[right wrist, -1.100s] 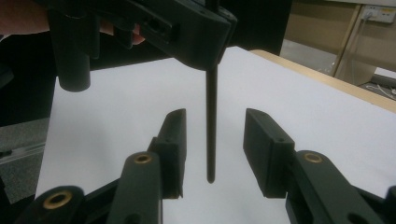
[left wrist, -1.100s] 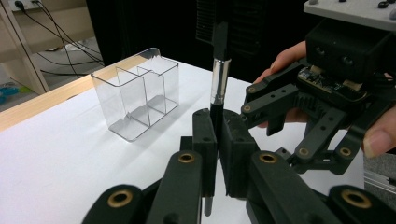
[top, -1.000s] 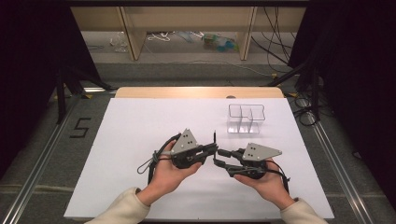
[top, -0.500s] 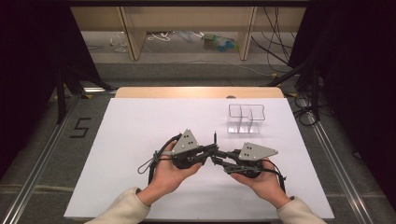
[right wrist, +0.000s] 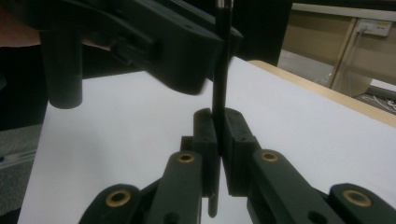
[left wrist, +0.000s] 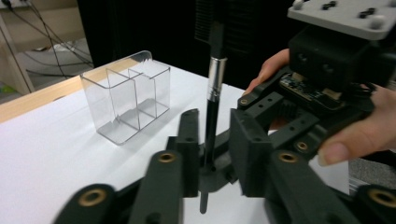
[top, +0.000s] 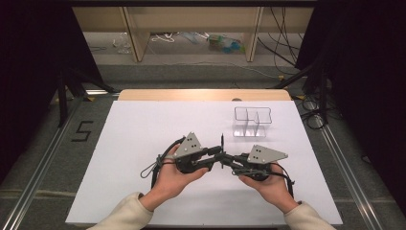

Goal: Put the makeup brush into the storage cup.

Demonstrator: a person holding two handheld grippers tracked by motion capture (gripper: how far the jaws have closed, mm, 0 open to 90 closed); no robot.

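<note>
Mostly black gear on a white counter

Both grippers, left (top: 221, 158) and right (top: 229, 161), are black with grey three-cornered plates on top and brass-coloured rivets (easy to spot in the gripper views). The brush (left wrist: 212, 116) has a black handle with a silver band. The divided box (top: 252, 122) is clear plastic, the counter (top: 143, 124) white with a pale wood edge, and the sleeves cream.
</note>
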